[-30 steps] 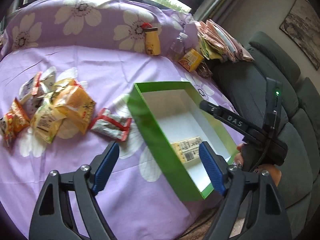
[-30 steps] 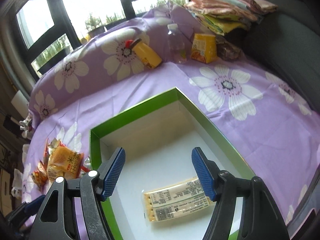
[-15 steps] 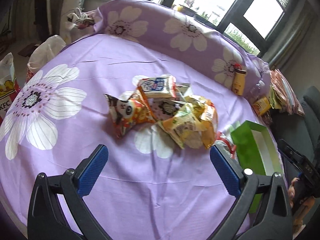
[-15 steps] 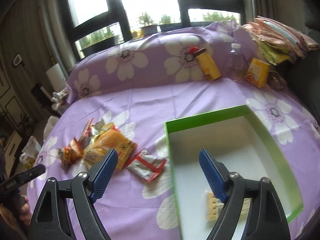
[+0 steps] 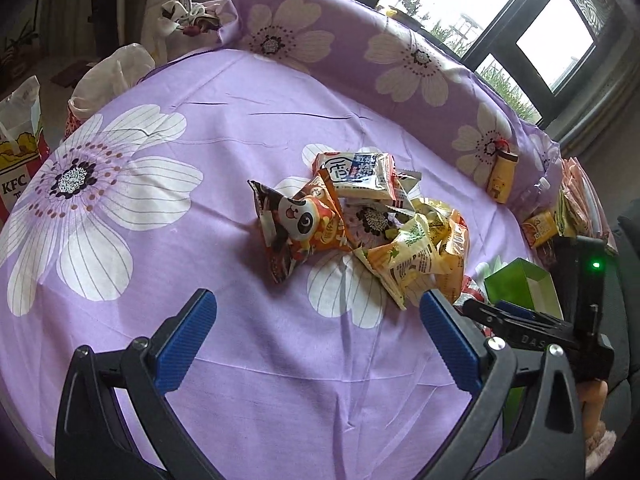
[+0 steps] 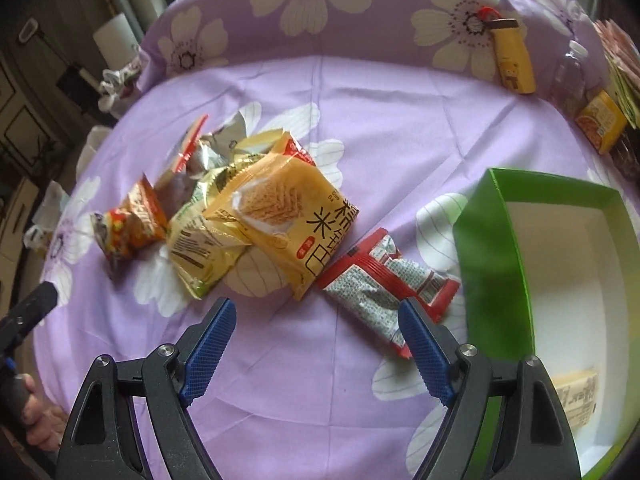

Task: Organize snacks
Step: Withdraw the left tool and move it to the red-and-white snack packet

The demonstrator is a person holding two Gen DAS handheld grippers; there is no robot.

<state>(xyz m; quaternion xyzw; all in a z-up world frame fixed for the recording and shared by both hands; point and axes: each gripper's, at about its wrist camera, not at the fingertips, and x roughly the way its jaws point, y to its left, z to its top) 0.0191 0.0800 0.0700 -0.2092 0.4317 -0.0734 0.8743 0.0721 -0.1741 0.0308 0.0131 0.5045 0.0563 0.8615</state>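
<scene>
Both hand-held tools tilt down over a purple flowered sheet [image 5: 248, 128], the left gripper [image 5: 316, 332] and right gripper [image 6: 316, 344] empty, jaws just spread wide. Snack packets [image 6: 256, 216] lie at twelve o'clock of each; a red packet [image 6: 384, 280] rests beside the right blue finger [image 6: 424, 348]. The green box [image 6: 492, 256] sits at three o'clock.

Purple flowered sheet [image 5: 248, 128] over table; dark-framed windows [image 5: 560, 32] far right, daylight; grey sofa [image 5: 628, 232] right.
</scene>
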